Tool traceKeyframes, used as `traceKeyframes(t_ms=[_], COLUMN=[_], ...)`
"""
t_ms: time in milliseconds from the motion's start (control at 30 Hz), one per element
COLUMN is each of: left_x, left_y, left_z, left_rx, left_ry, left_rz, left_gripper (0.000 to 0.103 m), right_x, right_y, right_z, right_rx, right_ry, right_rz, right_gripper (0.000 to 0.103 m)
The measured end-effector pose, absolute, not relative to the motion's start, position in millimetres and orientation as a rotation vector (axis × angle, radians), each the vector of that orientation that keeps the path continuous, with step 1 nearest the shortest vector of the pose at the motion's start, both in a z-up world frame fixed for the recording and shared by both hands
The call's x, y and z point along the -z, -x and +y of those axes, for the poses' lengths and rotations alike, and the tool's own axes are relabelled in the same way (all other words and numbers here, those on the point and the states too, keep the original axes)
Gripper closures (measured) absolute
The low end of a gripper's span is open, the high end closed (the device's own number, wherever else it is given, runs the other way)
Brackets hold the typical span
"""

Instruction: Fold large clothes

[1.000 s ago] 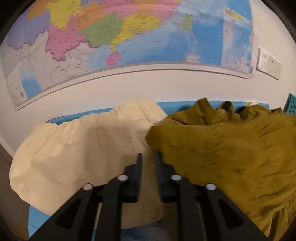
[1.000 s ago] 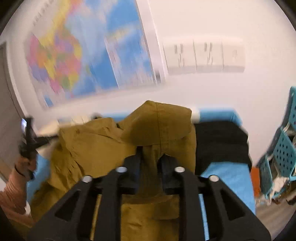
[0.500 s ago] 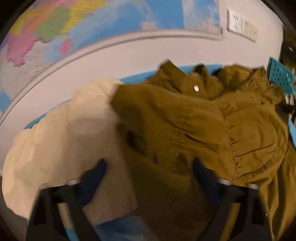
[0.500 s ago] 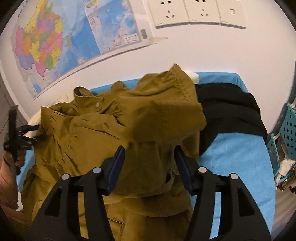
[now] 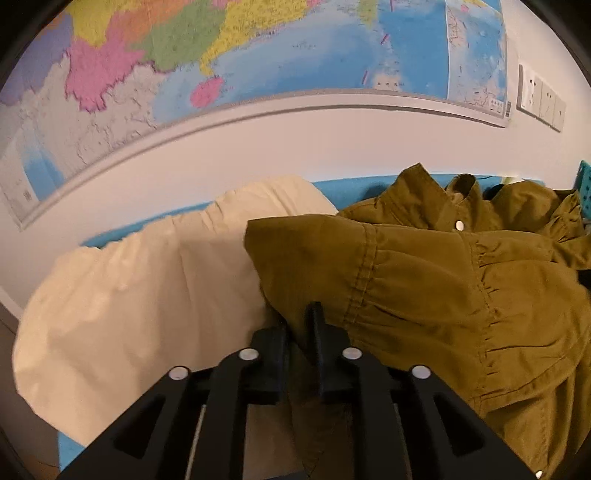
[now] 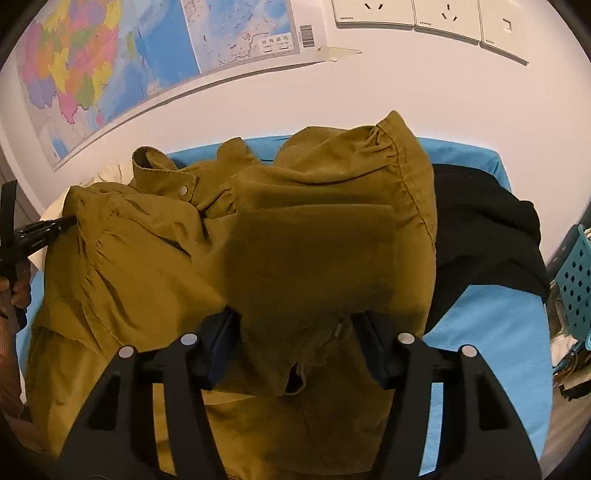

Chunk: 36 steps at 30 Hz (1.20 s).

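Your left gripper pinches the jacket; right gripper gapes, holding nothing. Pull that sleeve flat.

Office-like room: wall map, wall sockets, blue-covered table against white wall.

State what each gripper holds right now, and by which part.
The left gripper is shut on the olive-brown jacket, pinching a fold at its left edge beside the cream garment. The right gripper is open, holding nothing; jacket cloth lies loose between its fingers.
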<state>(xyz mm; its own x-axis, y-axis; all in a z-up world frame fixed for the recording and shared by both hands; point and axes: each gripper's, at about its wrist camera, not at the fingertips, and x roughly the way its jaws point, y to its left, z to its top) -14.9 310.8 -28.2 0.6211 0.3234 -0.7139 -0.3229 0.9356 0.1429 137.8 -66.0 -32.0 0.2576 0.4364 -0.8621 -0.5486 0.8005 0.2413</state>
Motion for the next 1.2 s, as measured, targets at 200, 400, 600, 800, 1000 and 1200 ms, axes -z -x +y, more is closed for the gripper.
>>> traceKeyframes(t_ms=[200, 400, 600, 800, 1000, 1200], left_x=[-3, -12, 20, 39, 41, 45], left_y=[40, 46, 26, 6, 4, -1], left_z=[303, 258, 237, 246, 244, 246], left_rx=[-0.406, -0.238, -0.17, -0.197, -0.202, -0.212], left_ry=[-0.012, -0.058, -0.094, -0.071, -0.096, -0.089], left_rz=[0.695, 0.659, 0.76, 0.812, 0.809, 0.811], left_gripper=[0.056, 0.049, 0.049, 0.049, 0.049, 0.049], right_x=[-3, 13, 28, 11, -44, -40], right_y=[-125, -145, -137, -111, -69, -76], right_z=[-99, -123, -102, -73, -83, -121], right_rx=[-0.683, -0.671, -0.787, -0.904, -0.862, -0.774], right_ry=[0.061, -0.046, -0.007, 0.045, 0.034, -0.022], right_rz=[0.998, 1.013, 1.042, 1.019, 0.88, 0.844], right_gripper=[0.045, 0.045, 0.047, 0.072, 0.067, 0.038])
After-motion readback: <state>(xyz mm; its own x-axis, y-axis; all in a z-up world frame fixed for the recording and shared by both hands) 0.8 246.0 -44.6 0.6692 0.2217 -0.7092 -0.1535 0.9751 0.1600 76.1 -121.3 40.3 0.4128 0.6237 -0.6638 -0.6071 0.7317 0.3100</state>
